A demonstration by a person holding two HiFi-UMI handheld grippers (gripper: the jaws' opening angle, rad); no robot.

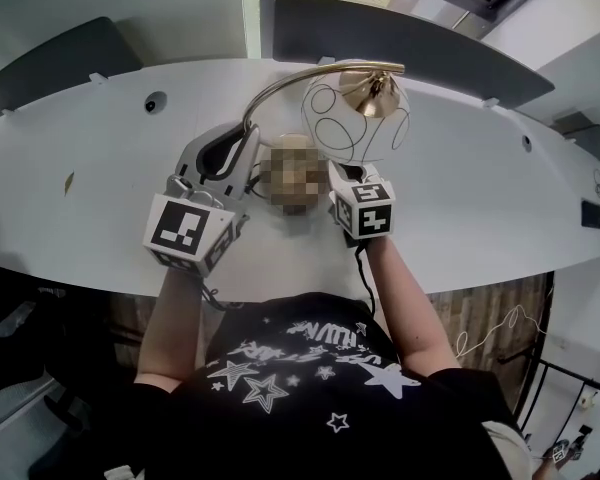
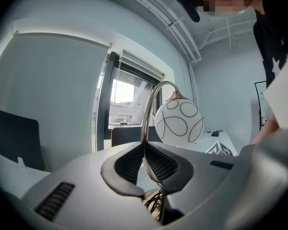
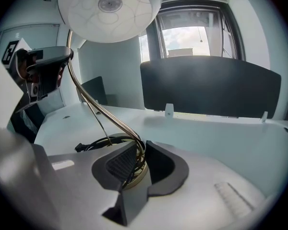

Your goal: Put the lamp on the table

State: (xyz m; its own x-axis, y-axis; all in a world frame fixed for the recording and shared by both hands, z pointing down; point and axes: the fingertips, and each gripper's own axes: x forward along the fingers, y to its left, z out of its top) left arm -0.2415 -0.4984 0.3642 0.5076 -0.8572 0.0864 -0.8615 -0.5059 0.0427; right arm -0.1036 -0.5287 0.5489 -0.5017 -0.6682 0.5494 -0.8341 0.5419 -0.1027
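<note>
We log the lamp shade (image 1: 355,113) as frosted white glass, smooth, faint sheen, thin black line loops on it. Lamp arm (image 2: 144,126): polished brass-coloured metal, glossy, mirror-like. Cord (image 3: 81,146) at its foot: black, dull, looks plastic-sheathed. Table (image 1: 460,188): white, smooth, matt with a soft sheen; laminate or plastic, we can't tell. Left gripper (image 2: 144,145) and right gripper (image 3: 139,145): grey moulded plastic, matt. Pads (image 3: 120,162): black, ribbed, rubbery-looking, matt. Marker cubes (image 1: 185,230): flat black-and-white print, no shine. Shirt (image 1: 310,368) at the near edge: black cloth, white printed stars. Panels (image 1: 400,30) at the table's far edge: dark, matt, we can't tell the material.
</note>
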